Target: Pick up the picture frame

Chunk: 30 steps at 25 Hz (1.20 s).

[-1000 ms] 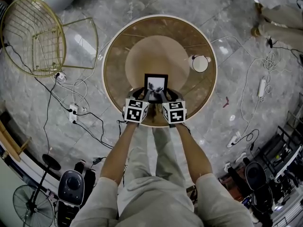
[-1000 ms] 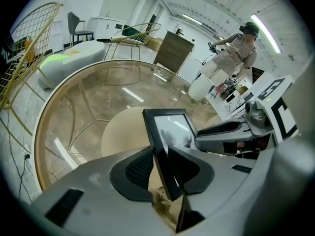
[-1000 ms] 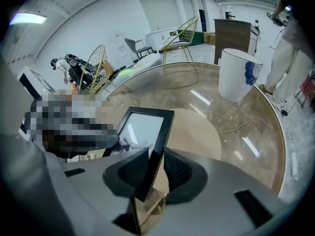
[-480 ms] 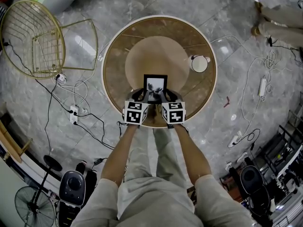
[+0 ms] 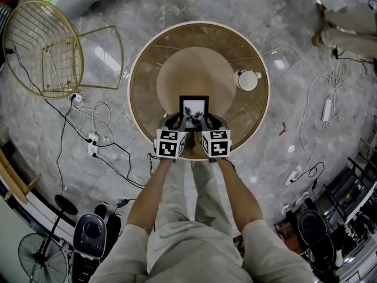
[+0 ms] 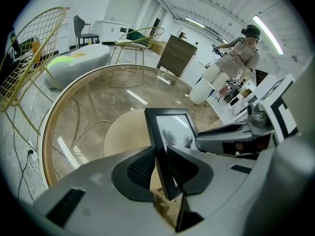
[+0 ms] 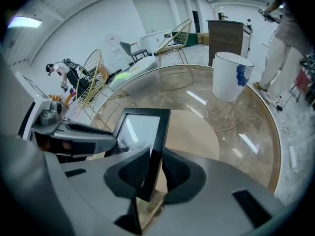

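Left hand-held gripper (image 5: 180,121) and right hand-held gripper (image 5: 207,121) each clamp a side edge of the black picture frame (image 5: 194,107), upright at centre frame over the round glass counter (image 5: 144,81).

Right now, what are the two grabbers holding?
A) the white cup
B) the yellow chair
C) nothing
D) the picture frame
D: the left gripper and right gripper are each shut on one side edge of the picture frame.
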### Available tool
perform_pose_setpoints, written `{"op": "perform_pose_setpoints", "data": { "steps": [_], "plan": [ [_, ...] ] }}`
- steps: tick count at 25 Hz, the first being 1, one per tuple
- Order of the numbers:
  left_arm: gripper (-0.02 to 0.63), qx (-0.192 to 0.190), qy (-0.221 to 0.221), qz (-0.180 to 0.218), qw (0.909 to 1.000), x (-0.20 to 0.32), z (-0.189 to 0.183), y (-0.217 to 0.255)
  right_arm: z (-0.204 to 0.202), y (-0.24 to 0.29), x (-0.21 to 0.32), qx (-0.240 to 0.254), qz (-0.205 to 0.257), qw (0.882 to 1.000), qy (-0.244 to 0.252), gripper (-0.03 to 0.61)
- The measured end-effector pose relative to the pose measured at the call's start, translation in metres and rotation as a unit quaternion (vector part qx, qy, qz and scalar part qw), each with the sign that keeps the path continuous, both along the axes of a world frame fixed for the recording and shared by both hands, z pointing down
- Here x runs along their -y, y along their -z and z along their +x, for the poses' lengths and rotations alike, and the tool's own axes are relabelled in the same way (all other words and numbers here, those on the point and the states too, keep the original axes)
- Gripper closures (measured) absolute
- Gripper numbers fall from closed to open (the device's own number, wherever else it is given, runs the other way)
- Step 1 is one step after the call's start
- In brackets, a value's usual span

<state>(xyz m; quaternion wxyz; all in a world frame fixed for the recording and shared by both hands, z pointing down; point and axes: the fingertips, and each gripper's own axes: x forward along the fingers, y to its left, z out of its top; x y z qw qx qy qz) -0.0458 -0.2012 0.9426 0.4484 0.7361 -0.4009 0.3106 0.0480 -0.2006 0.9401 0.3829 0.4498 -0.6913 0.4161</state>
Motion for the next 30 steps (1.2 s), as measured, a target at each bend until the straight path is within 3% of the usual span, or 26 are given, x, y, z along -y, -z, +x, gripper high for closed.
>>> {"op": "perform_pose_setpoints", "data": {
  "steps": [30],
  "plan": [
    [0.538, 0.000, 0.040, 0.121, 0.9918, 0.030, -0.004, 0.135, -0.003, 0.142, 0.033, -0.016, 0.146, 0.989, 0.007, 0.502]
  ]
}}
